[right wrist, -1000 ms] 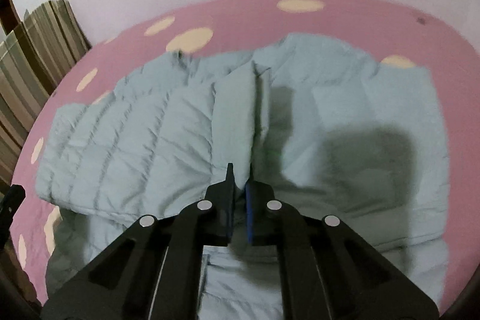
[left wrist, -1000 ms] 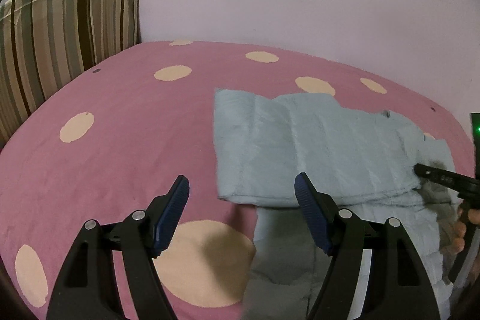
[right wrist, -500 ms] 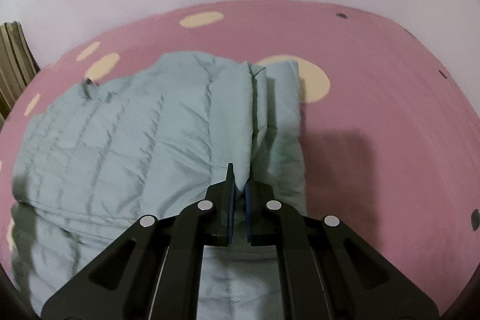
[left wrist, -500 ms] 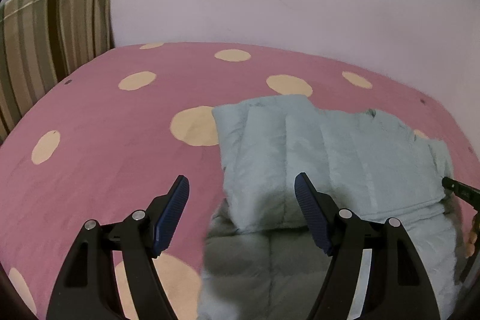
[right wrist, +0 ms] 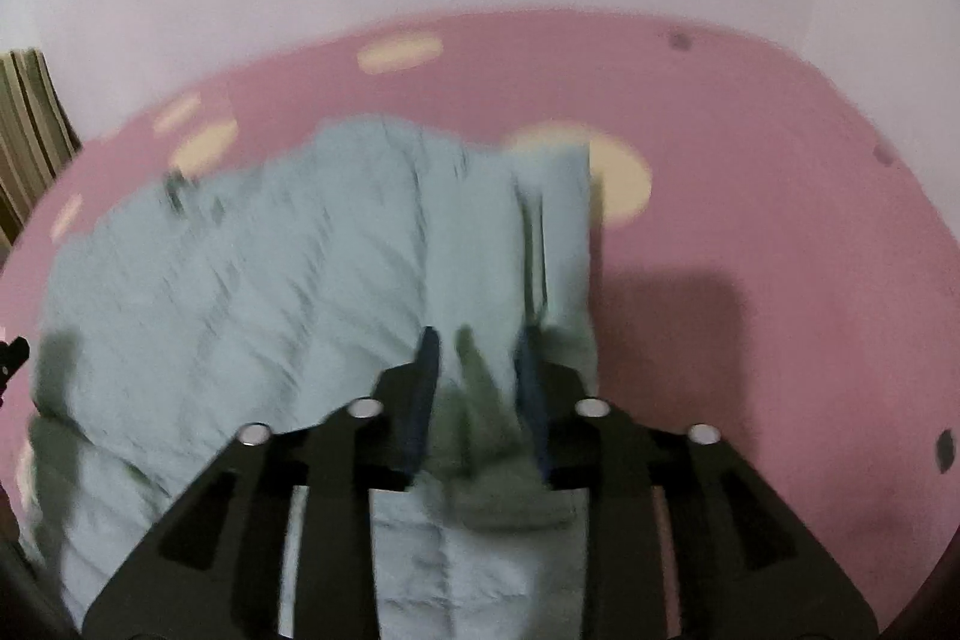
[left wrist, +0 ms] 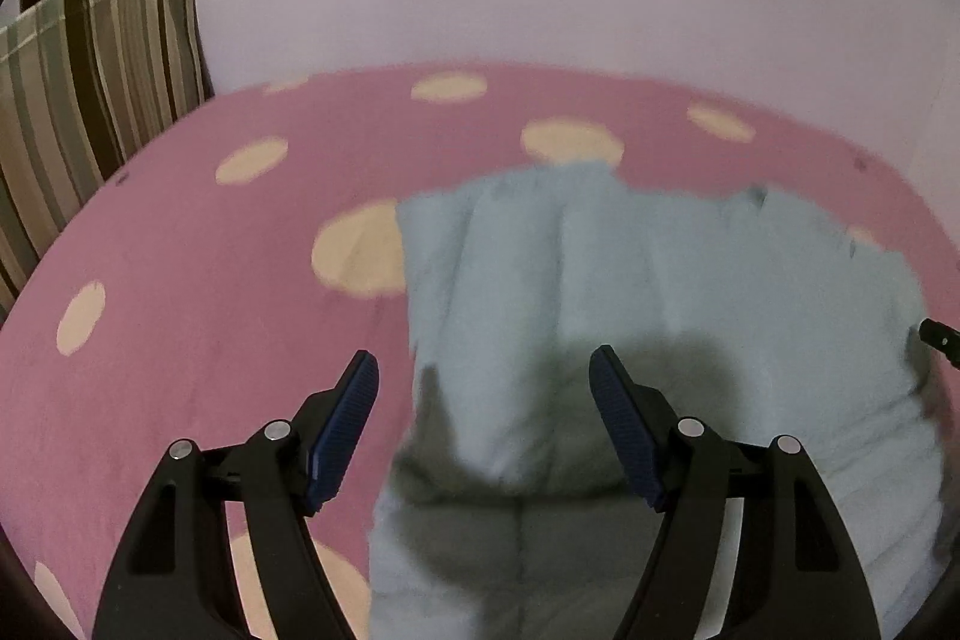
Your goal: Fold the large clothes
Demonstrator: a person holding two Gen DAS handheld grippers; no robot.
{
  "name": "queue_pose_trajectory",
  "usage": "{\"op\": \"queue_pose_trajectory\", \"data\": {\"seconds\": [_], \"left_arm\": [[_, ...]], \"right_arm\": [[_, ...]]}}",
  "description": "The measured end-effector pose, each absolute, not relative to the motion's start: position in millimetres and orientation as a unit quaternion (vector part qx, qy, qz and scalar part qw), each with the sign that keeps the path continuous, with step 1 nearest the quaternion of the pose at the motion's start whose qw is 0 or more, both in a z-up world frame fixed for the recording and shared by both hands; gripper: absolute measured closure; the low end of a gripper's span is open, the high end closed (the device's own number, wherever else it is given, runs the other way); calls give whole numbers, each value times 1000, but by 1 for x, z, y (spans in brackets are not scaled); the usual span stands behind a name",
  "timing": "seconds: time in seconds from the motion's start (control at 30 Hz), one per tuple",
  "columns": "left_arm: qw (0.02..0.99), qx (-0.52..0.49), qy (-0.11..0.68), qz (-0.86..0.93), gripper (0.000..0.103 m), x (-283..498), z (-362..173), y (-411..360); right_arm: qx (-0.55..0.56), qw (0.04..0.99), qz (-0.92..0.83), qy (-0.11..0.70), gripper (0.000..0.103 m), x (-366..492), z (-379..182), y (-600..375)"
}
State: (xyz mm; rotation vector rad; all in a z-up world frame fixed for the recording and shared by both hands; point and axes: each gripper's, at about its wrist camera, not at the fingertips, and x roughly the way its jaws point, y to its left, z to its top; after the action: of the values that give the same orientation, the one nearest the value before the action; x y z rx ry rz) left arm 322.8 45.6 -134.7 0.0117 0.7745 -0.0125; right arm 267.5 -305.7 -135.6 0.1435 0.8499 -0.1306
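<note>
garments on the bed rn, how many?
1: a pale blue quilted jacket, folded over on itself, lying on the pink dotted bedspread. Anything lying under it would be hidden.

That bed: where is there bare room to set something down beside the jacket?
Bare sheet lies between the striped cushion and the jacket, under the open left gripper. In the right view, more bare sheet lies right of the jacket's folded edge. Crowded: the open right gripper over that edge.
</note>
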Motion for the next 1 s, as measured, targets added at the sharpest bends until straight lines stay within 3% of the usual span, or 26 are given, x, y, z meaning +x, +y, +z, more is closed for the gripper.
{"op": "queue_pose_trajectory", "data": {"seconds": [0.17, 0.47, 0.67, 0.87, 1.0], "left_arm": [[924, 12, 383, -11, 31, 360, -135, 21], [899, 54, 434, 28, 30, 395, -198, 5], [896, 52, 441, 26, 30, 396, -203, 7], [913, 13, 408, 3, 31, 356, -171, 11], [902, 19, 431, 2, 29, 348, -190, 14]], "right_arm": [[85, 909, -21, 408, 73, 301, -128, -280], [57, 884, -8, 464, 73, 348, -191, -251], [51, 886, -4, 461, 73, 347, -191, -251], [50, 901, -15, 431, 62, 308, -159, -257], [48, 893, -24, 446, 62, 289, -167, -263]]}}
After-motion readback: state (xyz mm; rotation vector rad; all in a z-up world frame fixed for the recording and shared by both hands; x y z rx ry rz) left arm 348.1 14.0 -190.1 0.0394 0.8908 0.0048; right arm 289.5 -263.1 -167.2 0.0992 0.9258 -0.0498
